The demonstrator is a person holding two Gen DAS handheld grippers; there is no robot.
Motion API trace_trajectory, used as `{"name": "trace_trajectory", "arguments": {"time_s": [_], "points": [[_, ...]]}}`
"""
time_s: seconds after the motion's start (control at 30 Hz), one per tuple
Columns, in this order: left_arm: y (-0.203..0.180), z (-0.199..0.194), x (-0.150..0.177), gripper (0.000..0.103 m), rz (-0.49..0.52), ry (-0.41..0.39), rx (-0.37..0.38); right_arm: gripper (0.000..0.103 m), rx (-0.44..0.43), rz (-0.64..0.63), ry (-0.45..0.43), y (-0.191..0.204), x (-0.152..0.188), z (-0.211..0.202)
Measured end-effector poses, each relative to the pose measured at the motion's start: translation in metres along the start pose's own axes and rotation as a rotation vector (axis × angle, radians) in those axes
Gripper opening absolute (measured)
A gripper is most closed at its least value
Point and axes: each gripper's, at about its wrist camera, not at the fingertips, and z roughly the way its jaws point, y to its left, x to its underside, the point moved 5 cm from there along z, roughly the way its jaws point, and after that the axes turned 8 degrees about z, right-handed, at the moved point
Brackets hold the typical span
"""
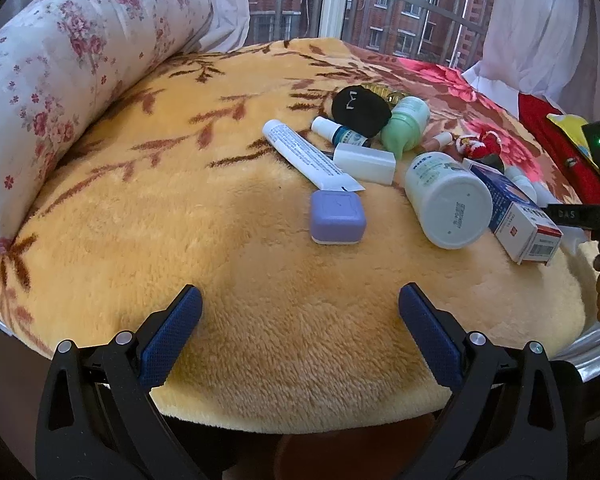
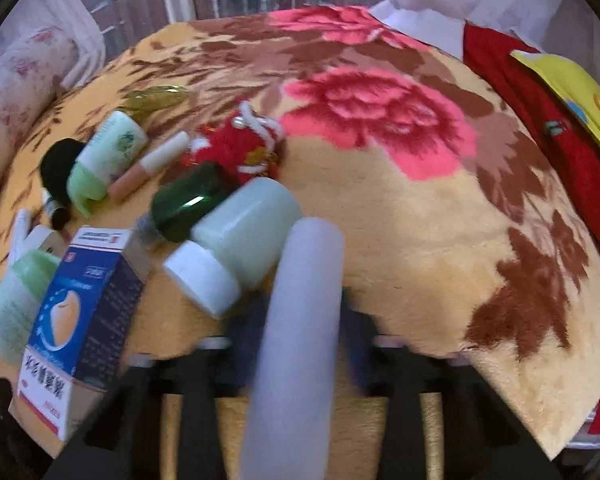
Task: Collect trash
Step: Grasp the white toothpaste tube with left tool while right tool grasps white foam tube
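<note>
Clamping pale tube (image 2: 300,320), right gripper (image 2: 300,344).

On the blanket (image 1: 220,208): one lilac case (image 1: 337,217), one blue box (image 1: 516,216) (lying flat), one white tube (image 1: 306,155).

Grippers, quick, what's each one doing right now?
Left hand-held gripper: open, holding nothing.
Right hand-held gripper: closed on a pale lavender tube.

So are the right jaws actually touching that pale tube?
Touching. In the right wrist view the pale tube sits clamped between the right gripper, its dark jaws pressed against both sides, though motion blur softens the edges.
</note>
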Motion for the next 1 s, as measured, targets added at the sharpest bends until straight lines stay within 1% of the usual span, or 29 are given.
{"name": "trace_trajectory", "arguments": {"time_s": [0.07,0.17,0.3,0.43,0.6,0.7,0.8,0.87,0.97,1.0], "points": [[0.002,0.001,-0.003,0.096,0.000,0.009,0.007,0.021,-0.029,-0.004,-0.026,0.000,0.003,-0.009],[0.006,0.005,-0.012,0.096,0.001,0.024,0.010,0.021,-0.131,0.044,-0.073,-0.006,0.012,-0.030],[0.013,0.012,-0.029,0.096,-0.017,0.038,0.039,0.021,-0.182,0.051,-0.139,-0.009,0.022,-0.057],[0.022,0.025,-0.054,0.096,-0.046,0.046,0.033,0.022,-0.214,0.044,-0.156,-0.008,0.028,-0.069],[0.035,0.053,-0.087,0.096,-0.093,0.106,-0.016,0.022,-0.227,0.035,-0.160,-0.006,0.032,-0.073],[0.041,0.072,-0.099,0.096,-0.143,0.168,-0.031,0.023,-0.237,0.019,-0.164,-0.002,0.033,-0.075],[0.044,0.091,-0.105,0.096,-0.210,0.226,-0.038,0.023,-0.248,0.003,-0.161,0.003,0.033,-0.073],[0.043,0.102,-0.107,0.096,-0.232,0.251,-0.051,0.023,-0.258,-0.004,-0.155,0.005,0.031,-0.070],[0.042,0.121,-0.104,0.096,-0.241,0.305,-0.120,0.023,-0.273,-0.006,-0.146,0.007,0.031,-0.066],[0.042,0.125,-0.103,0.096,-0.249,0.307,-0.142,0.023,-0.280,-0.006,-0.143,0.008,0.030,-0.064]]}}
